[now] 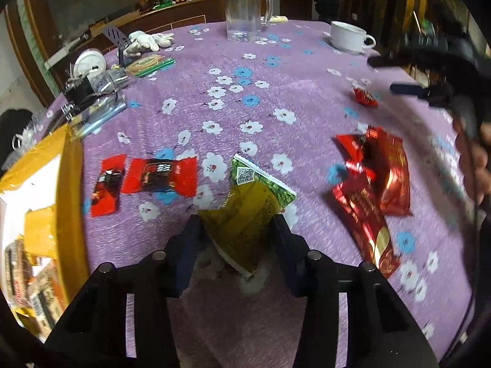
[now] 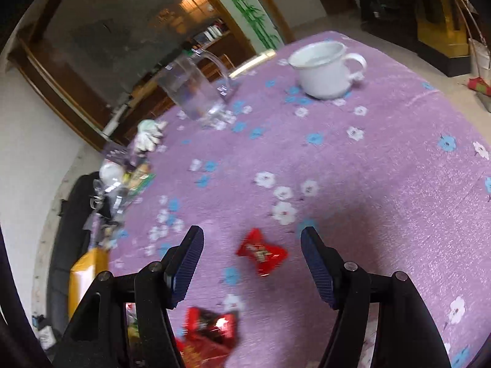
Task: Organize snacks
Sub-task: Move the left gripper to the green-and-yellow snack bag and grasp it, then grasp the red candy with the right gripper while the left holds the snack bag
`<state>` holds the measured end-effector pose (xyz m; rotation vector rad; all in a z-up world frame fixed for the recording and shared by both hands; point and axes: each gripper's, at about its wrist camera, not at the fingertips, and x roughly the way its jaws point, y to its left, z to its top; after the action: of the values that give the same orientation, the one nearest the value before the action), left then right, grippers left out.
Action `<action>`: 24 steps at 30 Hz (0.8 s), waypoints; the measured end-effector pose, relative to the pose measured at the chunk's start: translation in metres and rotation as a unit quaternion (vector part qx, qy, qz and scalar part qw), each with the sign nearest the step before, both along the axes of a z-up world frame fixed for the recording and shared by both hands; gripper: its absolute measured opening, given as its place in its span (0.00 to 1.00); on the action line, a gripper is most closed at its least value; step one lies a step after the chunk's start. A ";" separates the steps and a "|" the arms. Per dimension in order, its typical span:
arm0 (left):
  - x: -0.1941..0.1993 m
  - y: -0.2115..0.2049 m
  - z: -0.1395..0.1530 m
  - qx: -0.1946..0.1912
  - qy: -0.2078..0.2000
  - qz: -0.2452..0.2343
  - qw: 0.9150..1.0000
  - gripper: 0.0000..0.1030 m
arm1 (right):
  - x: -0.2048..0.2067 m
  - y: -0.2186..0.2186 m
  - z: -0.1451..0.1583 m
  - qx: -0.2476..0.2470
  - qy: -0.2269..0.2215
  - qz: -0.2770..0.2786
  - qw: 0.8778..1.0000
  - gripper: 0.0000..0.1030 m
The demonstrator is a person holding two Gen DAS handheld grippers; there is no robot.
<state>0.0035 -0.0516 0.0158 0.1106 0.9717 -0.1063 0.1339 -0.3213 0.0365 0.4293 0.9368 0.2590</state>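
My left gripper (image 1: 236,227) is shut on a green and yellow snack packet (image 1: 248,211), held just above the purple flowered tablecloth (image 1: 276,98). Two red and black snack packets (image 1: 159,178) lie to its left, beside a yellow box (image 1: 72,202) with snacks inside. A pile of red packets (image 1: 374,181) lies to its right. My right gripper (image 2: 251,242) is open and empty, its jaws wide apart above a small red candy (image 2: 260,253). It also shows in the left wrist view (image 1: 396,73). More red packets (image 2: 211,328) lie below it.
A glass mug (image 1: 247,9) and a white cup (image 1: 349,35) stand at the far side. White gloves (image 1: 147,41), a green packet (image 1: 150,63) and metal clutter (image 1: 92,98) sit at the back left. A lone red candy (image 1: 363,96) lies at right.
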 end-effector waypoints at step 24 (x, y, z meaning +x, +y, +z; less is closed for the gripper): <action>0.004 0.007 -0.001 -0.034 0.004 0.019 0.999 0.45 | -0.022 0.060 0.002 -0.135 -0.055 0.111 0.983 0.29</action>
<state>0.0079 -0.0441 0.0152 0.0290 0.9774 -0.1053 0.1114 -0.2611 0.0383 0.0586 0.8957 0.3492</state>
